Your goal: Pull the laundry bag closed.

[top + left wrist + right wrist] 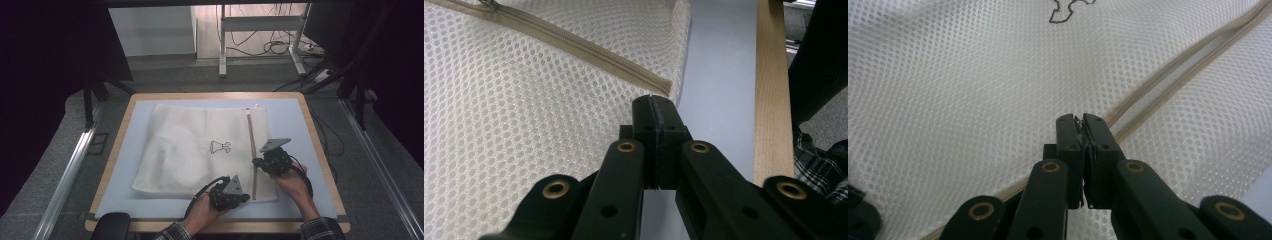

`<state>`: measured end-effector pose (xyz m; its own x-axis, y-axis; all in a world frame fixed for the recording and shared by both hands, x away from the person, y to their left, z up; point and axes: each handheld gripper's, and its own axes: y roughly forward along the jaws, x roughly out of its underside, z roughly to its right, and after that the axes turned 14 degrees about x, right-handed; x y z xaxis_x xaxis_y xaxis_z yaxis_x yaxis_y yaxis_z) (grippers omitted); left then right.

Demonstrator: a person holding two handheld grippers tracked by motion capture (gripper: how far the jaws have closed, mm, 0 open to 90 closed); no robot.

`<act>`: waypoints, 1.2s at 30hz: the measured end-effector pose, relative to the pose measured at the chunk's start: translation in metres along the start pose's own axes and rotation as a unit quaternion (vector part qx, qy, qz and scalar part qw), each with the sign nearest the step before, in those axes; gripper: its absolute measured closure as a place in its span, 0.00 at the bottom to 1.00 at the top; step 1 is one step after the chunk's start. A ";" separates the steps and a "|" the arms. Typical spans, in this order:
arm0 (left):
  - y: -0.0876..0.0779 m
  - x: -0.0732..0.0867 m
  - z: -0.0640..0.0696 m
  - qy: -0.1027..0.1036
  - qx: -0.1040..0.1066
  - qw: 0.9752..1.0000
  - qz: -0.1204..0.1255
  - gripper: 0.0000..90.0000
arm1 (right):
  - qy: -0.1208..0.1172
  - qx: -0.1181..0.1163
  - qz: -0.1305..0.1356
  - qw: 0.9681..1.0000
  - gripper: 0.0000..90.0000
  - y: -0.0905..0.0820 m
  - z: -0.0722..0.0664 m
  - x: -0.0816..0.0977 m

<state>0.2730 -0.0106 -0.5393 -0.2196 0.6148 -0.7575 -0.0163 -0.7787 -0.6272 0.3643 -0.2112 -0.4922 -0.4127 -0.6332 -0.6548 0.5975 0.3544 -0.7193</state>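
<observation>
White mesh bag [200, 150], beige zipper [251, 145]

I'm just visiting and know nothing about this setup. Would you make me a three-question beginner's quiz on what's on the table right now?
1. True or false: the white mesh laundry bag lies flat on the table.
2. Which part of the bag is the right hand-held gripper shut on?
A. the small drawn figure
B. the beige zipper
C. a far corner
3. Fill in: the left hand-held gripper is shut, its tip near the ____ of the beige zipper, by the bag's near edge.

Key
1. True.
2. B. In the right gripper view the jaws pinch something small right on the zipper line; it looks like the pull, though that is hard to tell.
3. End.
</observation>
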 end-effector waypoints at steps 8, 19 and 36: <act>0.000 0.000 0.000 0.000 0.000 1.000 0.000 1.00 | 0.000 0.006 0.000 1.000 0.96 0.005 0.003 -0.003; 0.000 0.000 0.000 0.000 0.000 1.000 0.000 1.00 | 0.002 0.008 0.002 1.000 0.96 0.012 0.009 -0.009; 0.000 0.000 0.000 0.000 0.000 1.000 0.000 1.00 | 0.003 0.014 0.005 1.000 0.96 0.021 0.019 -0.016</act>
<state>0.2732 -0.0105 -0.5393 -0.2194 0.6149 -0.7575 -0.0169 -0.7787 -0.6272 0.3961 -0.2066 -0.4925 -0.4114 -0.6251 -0.6634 0.6210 0.3405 -0.7060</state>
